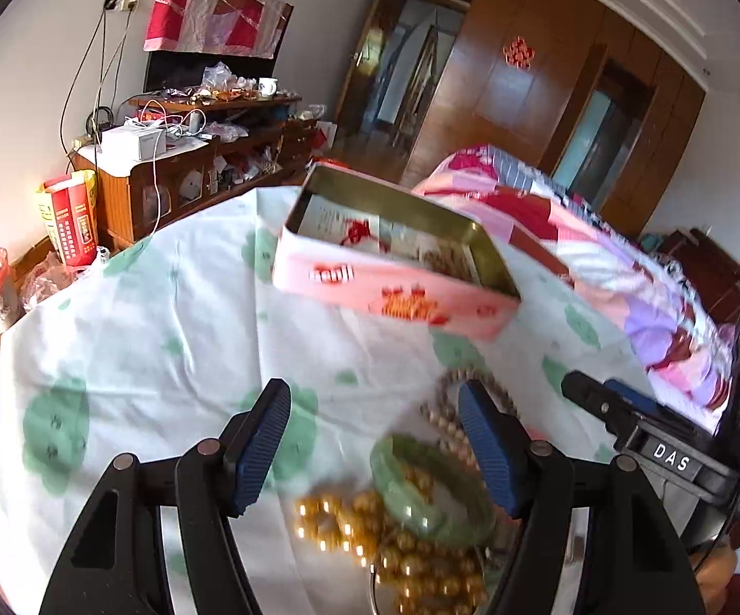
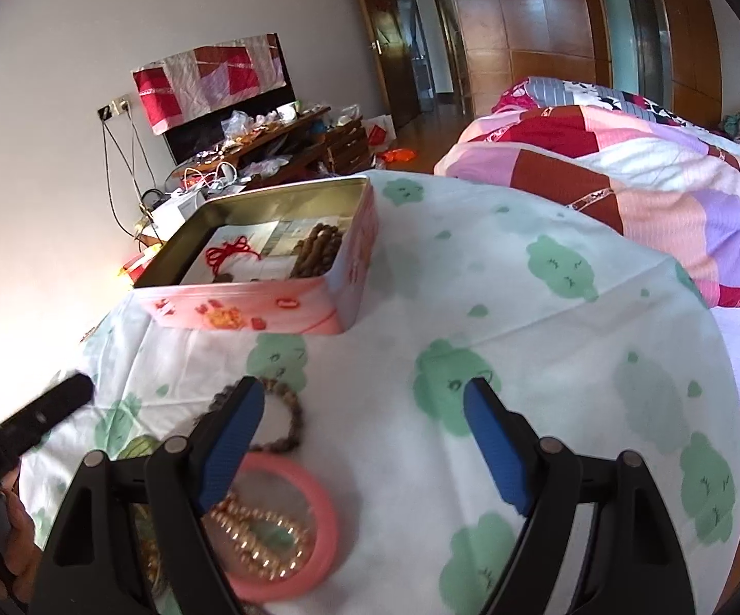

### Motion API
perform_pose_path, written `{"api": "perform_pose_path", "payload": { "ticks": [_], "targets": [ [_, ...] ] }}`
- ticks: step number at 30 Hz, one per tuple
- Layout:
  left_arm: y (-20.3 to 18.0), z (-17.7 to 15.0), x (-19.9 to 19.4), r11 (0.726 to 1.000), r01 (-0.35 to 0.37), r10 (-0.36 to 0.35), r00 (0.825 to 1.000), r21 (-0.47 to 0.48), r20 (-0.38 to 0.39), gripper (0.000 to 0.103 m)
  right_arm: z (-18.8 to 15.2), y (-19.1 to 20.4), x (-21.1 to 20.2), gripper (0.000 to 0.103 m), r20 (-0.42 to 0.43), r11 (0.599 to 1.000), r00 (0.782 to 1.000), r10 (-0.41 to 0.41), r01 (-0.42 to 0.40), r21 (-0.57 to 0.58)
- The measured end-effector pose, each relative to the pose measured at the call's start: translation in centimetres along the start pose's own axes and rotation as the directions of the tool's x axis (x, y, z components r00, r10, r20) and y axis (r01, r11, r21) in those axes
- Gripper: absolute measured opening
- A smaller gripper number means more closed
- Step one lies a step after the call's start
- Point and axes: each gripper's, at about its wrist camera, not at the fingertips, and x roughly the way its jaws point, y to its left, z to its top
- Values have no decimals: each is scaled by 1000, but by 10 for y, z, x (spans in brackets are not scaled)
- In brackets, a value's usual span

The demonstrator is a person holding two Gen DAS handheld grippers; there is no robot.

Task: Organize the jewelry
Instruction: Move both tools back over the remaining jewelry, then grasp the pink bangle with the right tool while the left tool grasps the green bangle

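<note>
While the left gripper (image 1: 375,441) hangs with its blue-padded jaws spread and nothing between the pads, the left wrist view shows a heap of jewelry just below it on the white bed sheet printed with green shapes (image 1: 164,318): a pale green jade bangle (image 1: 428,492) lies on a pile of glossy golden bead strands (image 1: 395,543), and a string of small brown wooden beads (image 1: 446,410) curls past the gripper's right finger. Farther up the sheet, toward its far edge, stands the open pink rectangular tin box with a gold interior (image 1: 395,287); the blur hides most of its contents. The other tool's black body enters at the right side. In the right wrist view, the right gripper (image 2: 364,441) is likewise wide apart and empty, its pads over bare sheet. Beside its left finger lies a round pink-rimmed mirror (image 2: 313,553) with a golden bead strand across it, the brown bead string just beyond. The tin here stands near the sheet's far left edge, already holding a red knotted cord (image 2: 228,251) and a coil of dark brown beads (image 2: 318,251). Judging from this, sorting is under way and a piece is being chosen for pickup. The next move seems to call for lowering one gripper onto a single item, probably the bangle, closing on its rim without snagging the strands, then carrying it to the tin.
</note>
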Motion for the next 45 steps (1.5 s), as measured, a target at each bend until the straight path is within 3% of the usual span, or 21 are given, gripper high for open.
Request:
{"api": "perform_pose_path", "payload": {
  "ticks": [2,6,10,17,22,31,32,33,35,36,38,41,45],
  "targets": [
    [-6,-9,-2,999,-39,39,999,34,-8,68,-4,4,-1,83,-14,1000,1000,-5,5,-19],
    [-9,-19,-3,998,-44,47,998,49,-47,68,-11,9,-4,82,-28,999,1000,3,-4,-48],
    [-12,-25,-2,998,-37,42,996,55,-81,68,-21,14,1,64,-103,995,995,-16,6,-101],
    [-21,-31,6,994,-69,79,989,82,-129,68,-28,16,2,55,-142,992,990,-18,0,-124],
    [-26,-32,7,994,-55,69,987,97,-144,46,-32,16,11,42,-197,991,980,-26,0,-130],
    [-30,-33,9,988,-82,102,983,128,-151,38,-34,29,12,42,-203,979,977,-69,27,-203],
    [-31,-33,8,987,-85,105,984,134,-147,31,-34,31,13,42,-203,976,976,-80,35,-217],
    [-33,-33,7,986,-83,103,985,142,-140,18,-34,34,14,42,-201,971,975,-95,47,-235],
    [-36,-33,6,985,-68,90,987,160,-134,6,-35,35,13,30,-200,968,976,-90,39,-247],
    [-37,-33,6,984,-66,89,987,167,-135,6,-35,37,13,15,-202,967,976,-80,27,-253],
    [-36,-33,4,984,-66,88,988,168,-130,6,-36,38,12,13,-197,965,976,-91,37,-260],
    [-30,-30,-5,992,-37,47,995,117,-86,6,-33,29,4,13,-172,979,984,-45,9,-203],
    [-25,-21,-24,998,13,-14,1000,57,18,6,-27,13,-20,13,-55,993,998,32,-38,-114]
  ]
}}
